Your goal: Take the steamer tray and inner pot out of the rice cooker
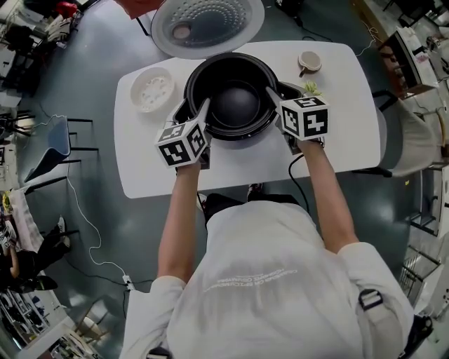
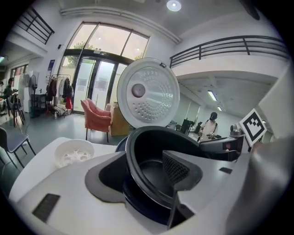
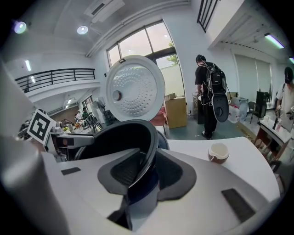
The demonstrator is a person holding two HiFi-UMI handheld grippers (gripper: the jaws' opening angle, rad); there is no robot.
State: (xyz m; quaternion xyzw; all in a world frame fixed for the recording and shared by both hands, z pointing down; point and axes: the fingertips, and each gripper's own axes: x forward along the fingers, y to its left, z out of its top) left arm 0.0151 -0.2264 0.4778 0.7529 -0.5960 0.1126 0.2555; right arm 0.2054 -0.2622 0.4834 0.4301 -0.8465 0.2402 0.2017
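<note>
Two grippers stand at opposite sides of the pot (image 1: 235, 98), which sits in the cooker (image 1: 287, 89) on the table (image 1: 231, 168). The tray (image 1: 152, 89) already lies on the table to the left of the cooker, so only the pot is left to take out. The right gripper (image 3: 149, 170) has its jaws nearly together, with one pad inside the pot rim and one outside, pinching it. The left gripper (image 2: 147, 170) has its jaws apart; they straddle the rim, but the pads do not appear to press on it. Hazard: a lift begun in this state loads one side only. The pot would probably tilt, jam against the cooker wall or pivot out of the right grip. The rim looks thin and smooth, so a shallow pinch may slip under the pot's weight. A dropped pot could strike the cooker or the cup (image 1: 309, 62) nearby. The open lid (image 1: 207, 21) stands behind the pot, and a lift that drifts away from the person may hit it. Close the left jaws firmly on the rim, then raise both sides level.
</note>
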